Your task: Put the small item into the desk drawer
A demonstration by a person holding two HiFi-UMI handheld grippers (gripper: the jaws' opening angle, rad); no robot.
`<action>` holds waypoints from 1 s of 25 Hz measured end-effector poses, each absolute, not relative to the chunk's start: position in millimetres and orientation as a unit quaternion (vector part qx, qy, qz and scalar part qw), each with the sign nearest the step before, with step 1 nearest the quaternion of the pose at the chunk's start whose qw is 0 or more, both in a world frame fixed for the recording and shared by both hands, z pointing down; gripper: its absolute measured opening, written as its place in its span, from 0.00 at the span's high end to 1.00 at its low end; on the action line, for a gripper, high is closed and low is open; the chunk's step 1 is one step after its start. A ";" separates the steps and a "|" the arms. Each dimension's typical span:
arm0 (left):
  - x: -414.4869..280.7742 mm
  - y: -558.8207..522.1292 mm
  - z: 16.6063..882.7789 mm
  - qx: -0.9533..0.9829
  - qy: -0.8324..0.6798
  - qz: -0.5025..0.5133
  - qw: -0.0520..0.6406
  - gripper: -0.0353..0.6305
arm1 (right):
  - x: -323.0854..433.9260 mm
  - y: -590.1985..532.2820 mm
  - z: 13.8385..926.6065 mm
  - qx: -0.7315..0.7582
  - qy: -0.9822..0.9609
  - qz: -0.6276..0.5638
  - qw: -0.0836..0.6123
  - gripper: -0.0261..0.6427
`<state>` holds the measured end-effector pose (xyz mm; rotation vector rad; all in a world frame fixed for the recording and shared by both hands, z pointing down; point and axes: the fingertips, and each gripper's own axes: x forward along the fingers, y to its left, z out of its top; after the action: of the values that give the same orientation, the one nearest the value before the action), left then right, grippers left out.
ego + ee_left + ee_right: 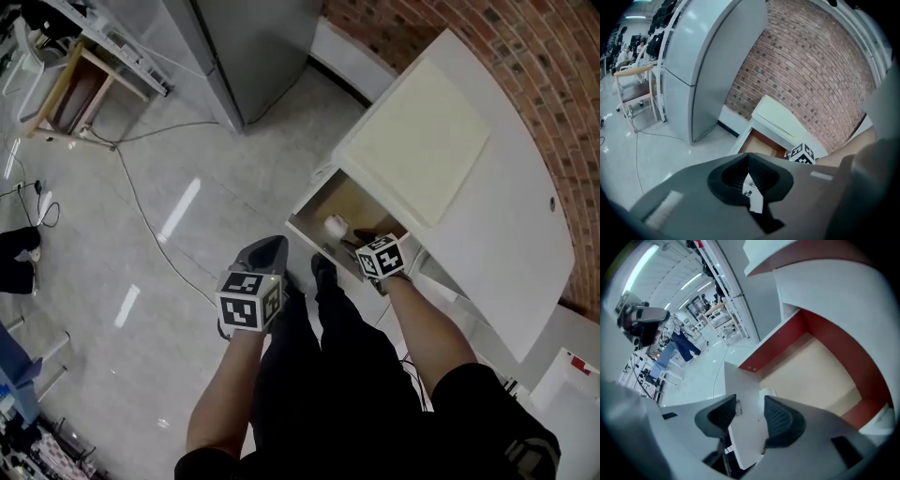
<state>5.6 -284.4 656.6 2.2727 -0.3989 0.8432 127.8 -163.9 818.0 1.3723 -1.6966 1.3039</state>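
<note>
Holds right gripper wide and empty over the drawer, small item lying inside just beyond its fingertips; left gripper pinched together, unneeded.

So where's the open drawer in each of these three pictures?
Head view: the drawer is just right of centre, sticking out from under the white desk.
Left gripper view: the drawer is a small brown slot at lower centre, below the desk.
Right gripper view: the drawer fills the right half, with a pale bottom and red-brown walls.
Shared landmark: the shiny grey floor, left of the drawer every time.
</note>
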 end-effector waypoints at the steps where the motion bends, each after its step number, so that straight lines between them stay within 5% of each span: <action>1: 3.6 -284.8 650.2 0.873 -0.149 0.323 0.333 0.93 | 124.8 -164.0 808.9 0.522 -0.637 0.489 0.290 0.68; 12: -12.1 -282.1 628.7 0.884 -0.117 0.326 0.315 0.93 | 121.9 -159.0 730.2 0.575 -0.645 0.431 0.260 0.81; 25: -18.0 -245.4 571.3 0.894 -0.144 0.309 0.290 0.93 | 137.1 -115.5 661.1 0.613 -0.658 0.405 0.166 0.84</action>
<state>-18.0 -245.4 571.3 2.3859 -0.3836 0.8252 137.1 -115.5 661.1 1.7468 -1.8727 1.1537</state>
